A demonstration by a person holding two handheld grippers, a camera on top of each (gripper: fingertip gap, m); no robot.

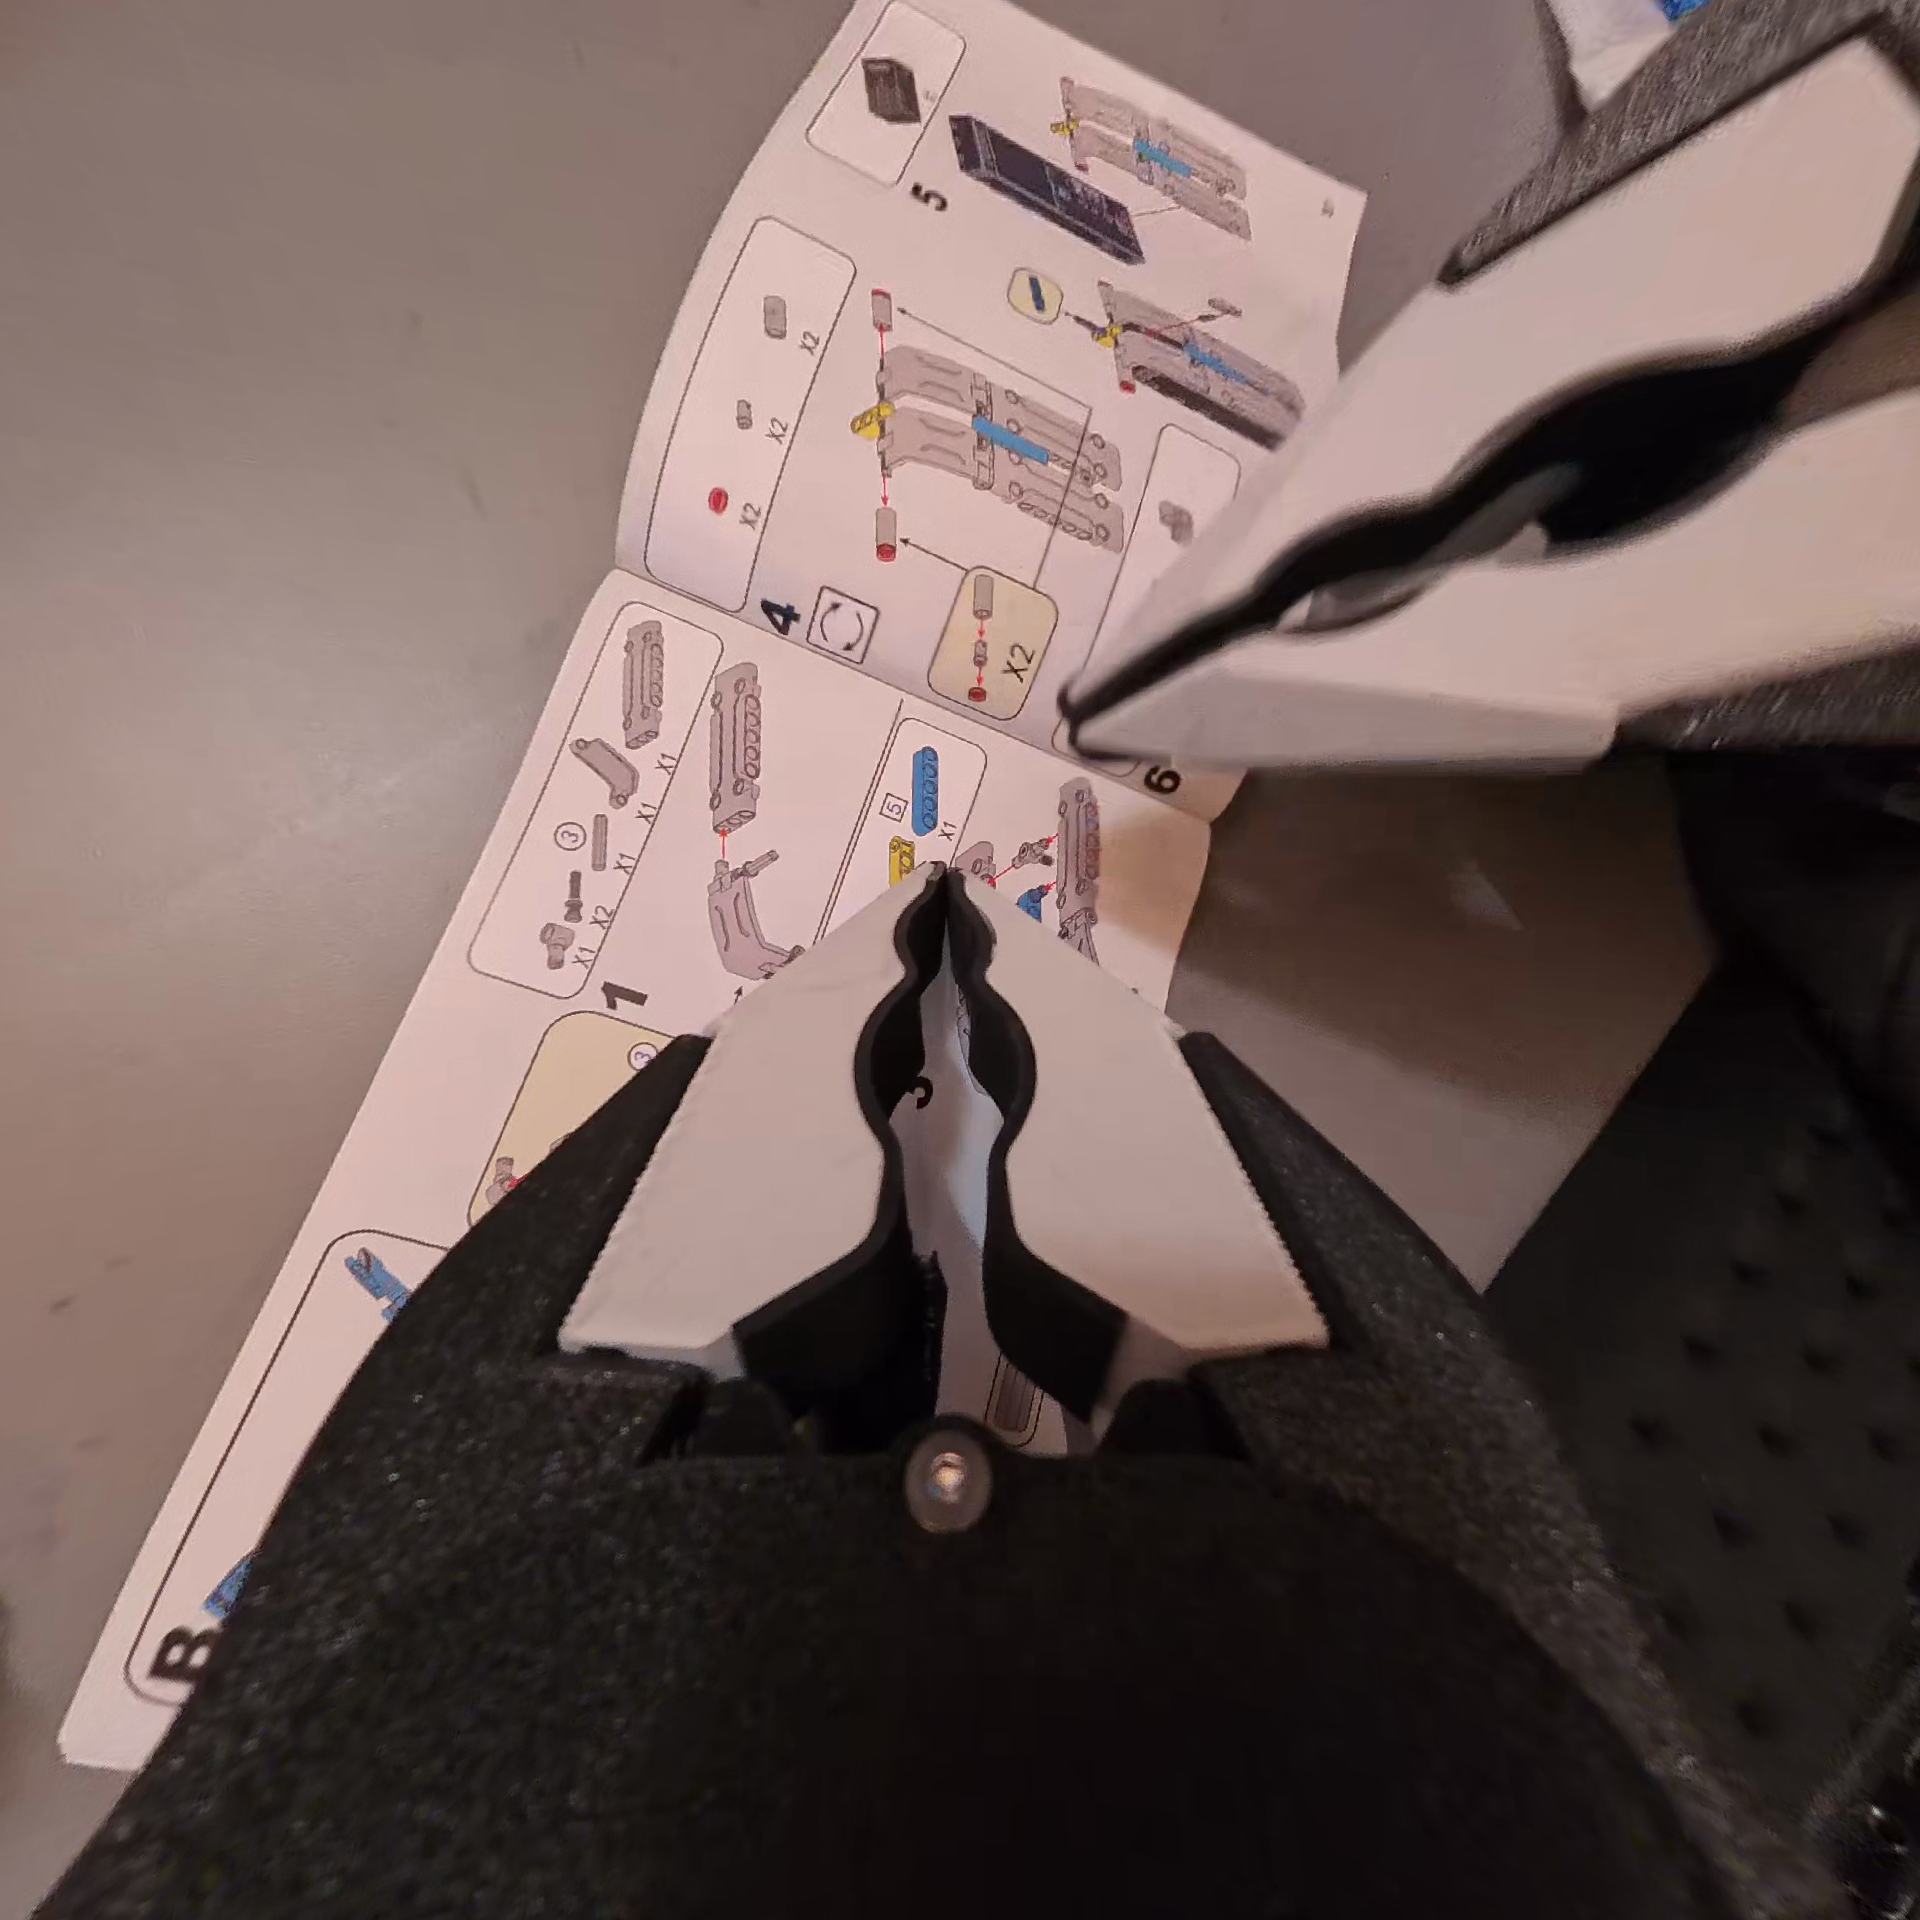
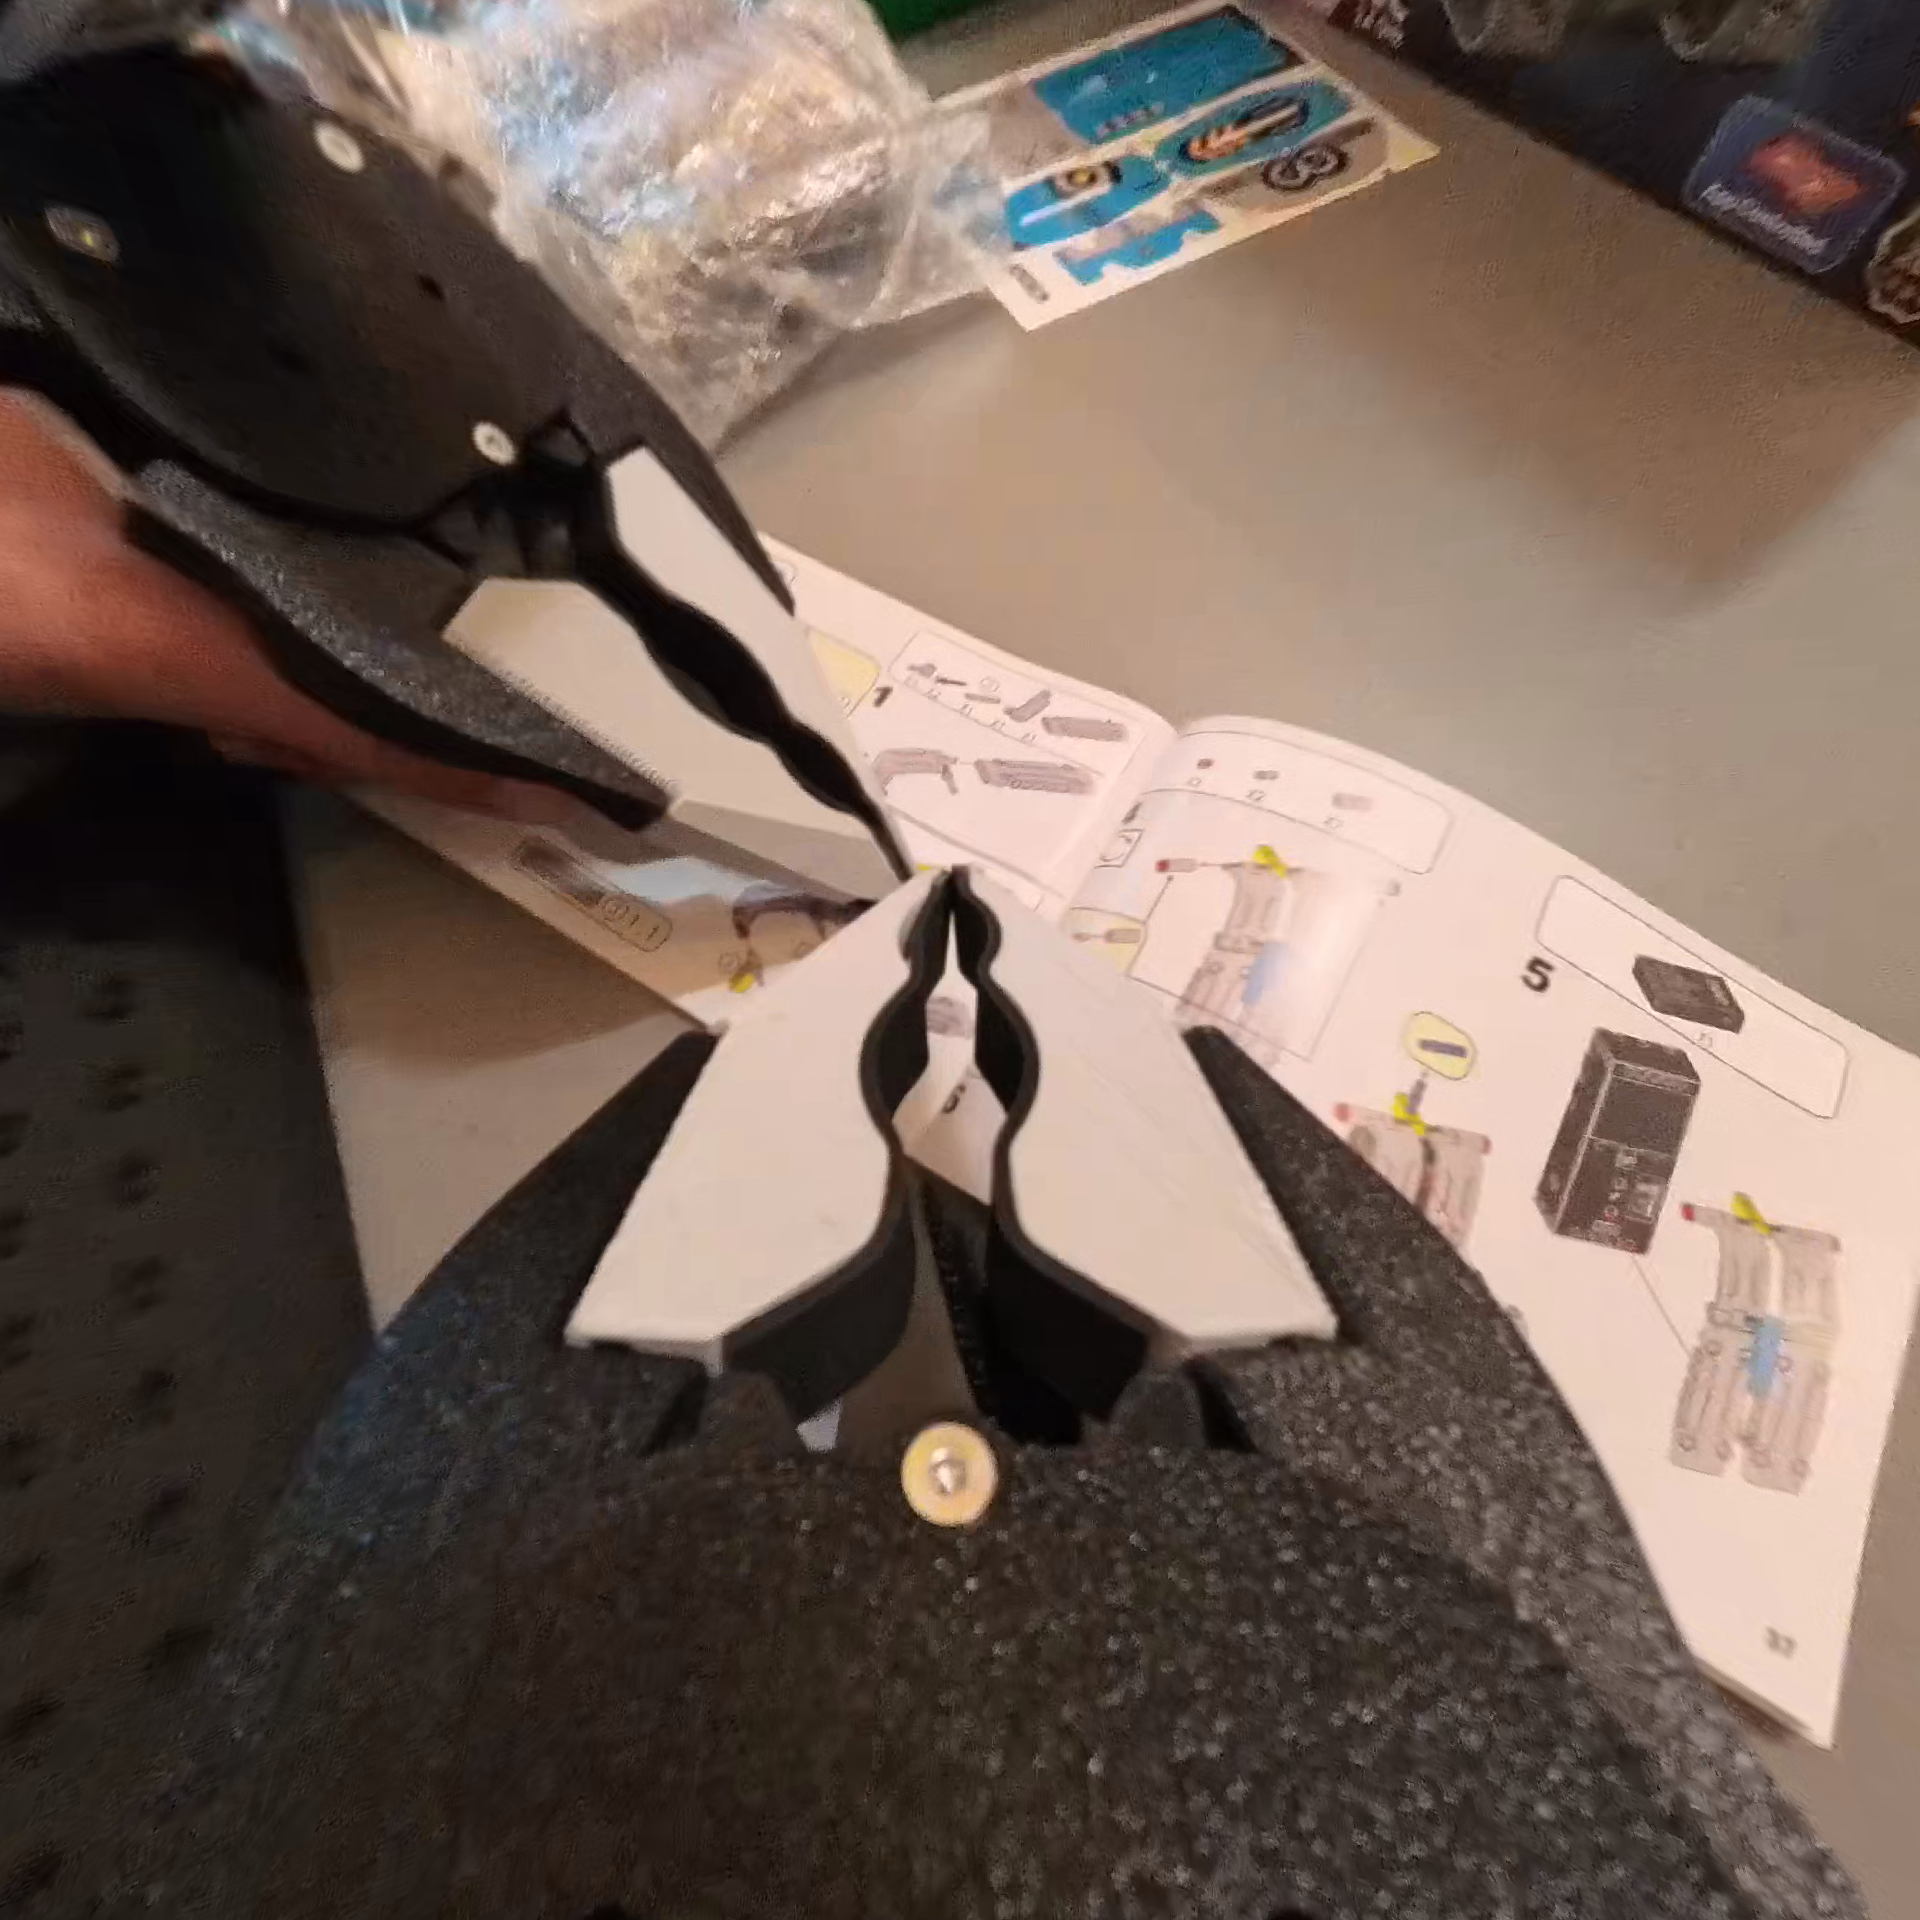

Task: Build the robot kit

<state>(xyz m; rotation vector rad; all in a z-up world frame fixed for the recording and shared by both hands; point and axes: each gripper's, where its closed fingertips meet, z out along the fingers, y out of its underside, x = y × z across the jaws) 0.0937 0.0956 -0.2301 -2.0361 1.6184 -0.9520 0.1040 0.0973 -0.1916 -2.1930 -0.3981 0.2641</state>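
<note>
An open instruction booklet with building-step drawings lies on a grey table. My left gripper is shut, with its tips down on the booklet's nearer page by the lower edge. My right gripper comes in from the upper right, shut, with its tips on the fold area of the booklet. In the right wrist view the booklet spreads to the right. There my right gripper and left gripper nearly meet tip to tip on the page. A hand holds the left gripper.
A clear plastic bag of parts lies at the back of the table. A blue sticker sheet lies beside it, and a dark box is at the far right. A black perforated surface borders the table's edge.
</note>
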